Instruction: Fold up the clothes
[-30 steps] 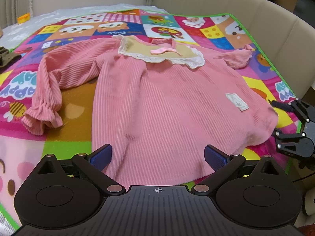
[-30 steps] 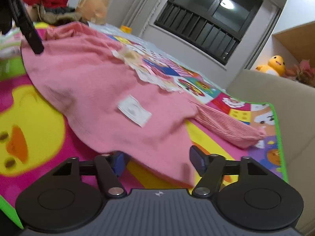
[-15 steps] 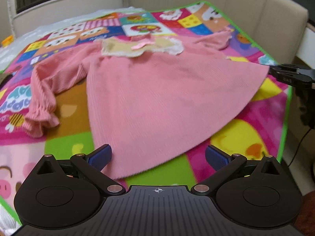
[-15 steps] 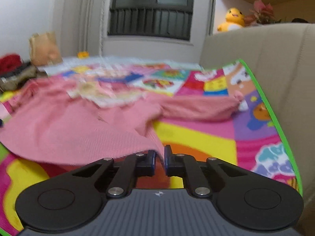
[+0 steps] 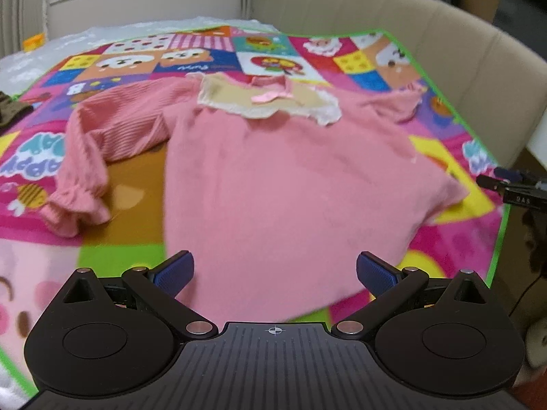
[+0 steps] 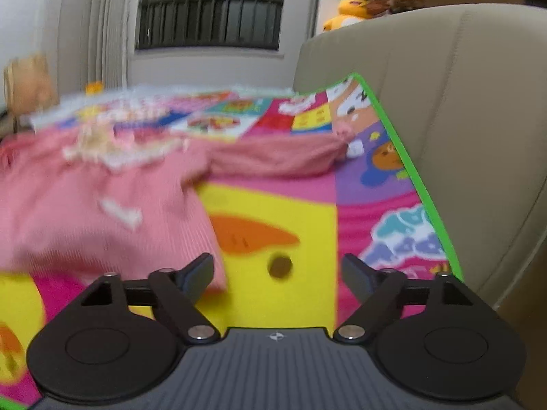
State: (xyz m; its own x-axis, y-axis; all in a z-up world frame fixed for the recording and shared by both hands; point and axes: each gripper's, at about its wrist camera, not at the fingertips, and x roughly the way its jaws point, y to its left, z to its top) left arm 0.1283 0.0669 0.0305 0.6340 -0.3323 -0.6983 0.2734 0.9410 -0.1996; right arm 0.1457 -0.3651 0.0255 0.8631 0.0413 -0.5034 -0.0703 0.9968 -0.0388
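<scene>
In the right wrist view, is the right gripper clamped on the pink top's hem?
No: the right gripper has its jaws opening with only the play mat between them, and the pink top lies beside its left finger.

Pink top (image 6: 85, 212) — motion-blurred, left edge-cropped

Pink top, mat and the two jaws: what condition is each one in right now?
Pink top: spread flat on the mat, unfolded, sleeves out.
Play mat: laid flat under it.
Left gripper: open over the hem.
Right gripper: jaws opening, nothing between them.
</scene>
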